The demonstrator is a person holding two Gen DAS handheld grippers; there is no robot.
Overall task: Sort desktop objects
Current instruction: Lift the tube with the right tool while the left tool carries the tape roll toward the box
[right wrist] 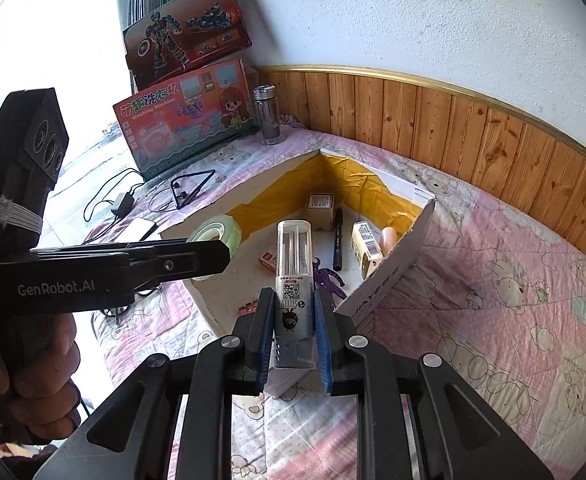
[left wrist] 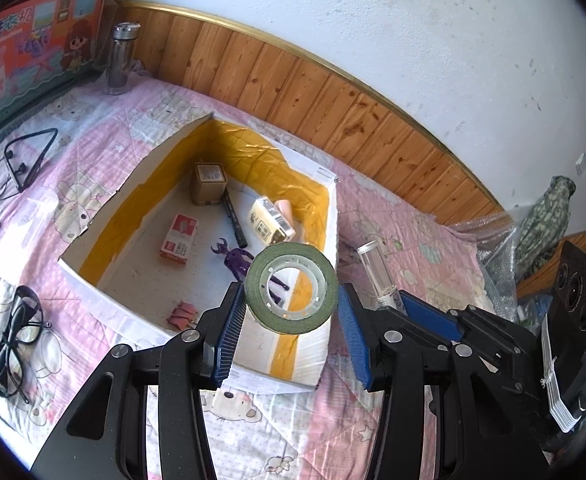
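My left gripper [left wrist: 291, 320] is shut on a dark green tape roll [left wrist: 291, 288], its blue pads pressing the roll's two sides. The roll hangs over the near corner of an open cardboard box [left wrist: 93, 284] lined with yellow tape. In the right wrist view my right gripper [right wrist: 293, 320] is shut on a clear plastic tube case [right wrist: 293, 264] with a printed label, also above the box's near side. The left gripper [right wrist: 213, 256] shows side-on with the tape roll [right wrist: 215, 236]. In the box lie a brown cube carton [left wrist: 208, 184], black pen [left wrist: 235, 220], red-white packet [left wrist: 179, 238] and purple figure [left wrist: 235, 258].
Black glasses [left wrist: 13, 344] and a neckband earphone [left wrist: 25, 160] lie on the pink quilt left of the box. A glass bottle [left wrist: 119, 58] and toy boxes [left wrist: 33, 48] stand at the back left. A wood-panelled wall [left wrist: 333, 92] runs behind. A charger with cable [right wrist: 121, 202] lies near the window.
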